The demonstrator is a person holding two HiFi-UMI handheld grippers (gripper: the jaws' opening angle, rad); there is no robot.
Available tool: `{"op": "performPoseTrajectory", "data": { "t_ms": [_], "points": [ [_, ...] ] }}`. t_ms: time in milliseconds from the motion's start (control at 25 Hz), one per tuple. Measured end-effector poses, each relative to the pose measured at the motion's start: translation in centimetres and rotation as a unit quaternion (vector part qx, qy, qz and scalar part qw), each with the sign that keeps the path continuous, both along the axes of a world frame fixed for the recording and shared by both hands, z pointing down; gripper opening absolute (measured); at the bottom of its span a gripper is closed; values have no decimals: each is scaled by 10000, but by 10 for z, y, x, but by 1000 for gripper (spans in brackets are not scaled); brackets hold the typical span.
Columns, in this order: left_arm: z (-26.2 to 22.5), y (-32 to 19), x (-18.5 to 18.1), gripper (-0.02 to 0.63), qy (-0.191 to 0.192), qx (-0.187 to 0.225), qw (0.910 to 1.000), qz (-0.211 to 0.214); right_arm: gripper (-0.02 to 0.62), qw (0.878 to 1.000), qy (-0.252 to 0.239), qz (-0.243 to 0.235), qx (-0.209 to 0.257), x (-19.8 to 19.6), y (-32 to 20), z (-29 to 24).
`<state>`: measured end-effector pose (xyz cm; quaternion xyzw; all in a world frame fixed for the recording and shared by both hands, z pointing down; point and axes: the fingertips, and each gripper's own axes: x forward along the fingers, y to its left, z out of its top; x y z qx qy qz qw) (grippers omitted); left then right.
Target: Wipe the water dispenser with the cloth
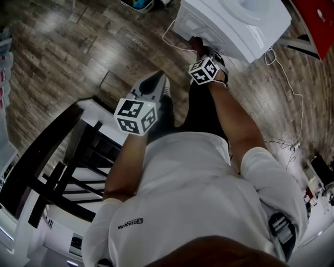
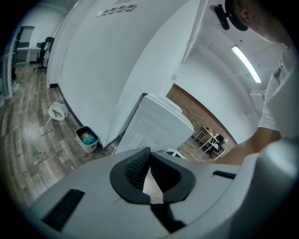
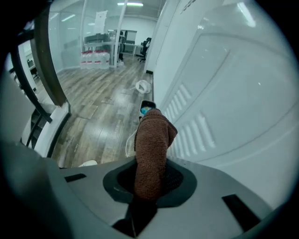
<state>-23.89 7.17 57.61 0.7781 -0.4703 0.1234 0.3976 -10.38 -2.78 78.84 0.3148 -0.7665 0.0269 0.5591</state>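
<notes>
The white water dispenser [image 1: 229, 23] stands at the top of the head view, and its louvred side panel [image 3: 224, 93] fills the right of the right gripper view. My right gripper [image 3: 152, 179] is shut on a brown cloth [image 3: 152, 144], which sticks up between the jaws with its tip next to the panel's vents. In the head view that gripper [image 1: 197, 46] is up against the dispenser's near side. My left gripper [image 2: 150, 158] hangs back from the dispenser [image 2: 156, 126], its jaws together with nothing in them. In the head view, the left gripper [image 1: 158, 81] is lower and to the left.
A small bin [image 2: 87, 138] with blue contents stands by the wall left of the dispenser. White cables [image 1: 284, 78] trail across the wooden floor. A dark frame with slats [image 1: 68, 167] is at my lower left. Something red [image 1: 318, 15] lies at the top right.
</notes>
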Motion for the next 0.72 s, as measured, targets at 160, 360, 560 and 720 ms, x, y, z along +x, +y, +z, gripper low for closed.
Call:
{"op": "performPoseTrajectory", "data": {
  "t_ms": [160,360,560,720],
  "points": [
    [-29,-4,-7,-3,-72,290,9995,57,52,9979,-451,-10,475,-11,0,-80],
    [-51,1,-23,-3,-199,524,9984,56,52,9892,-816,-45,1214,-27,-16,-180],
    [-64,8,-36,-3,-197,649,9977,-26,52,9794,-941,200,1773,-42,-45,-252],
    [-71,12,-38,-3,-145,744,9971,-66,52,9765,-723,68,2030,-55,-66,-274]
  ]
}}
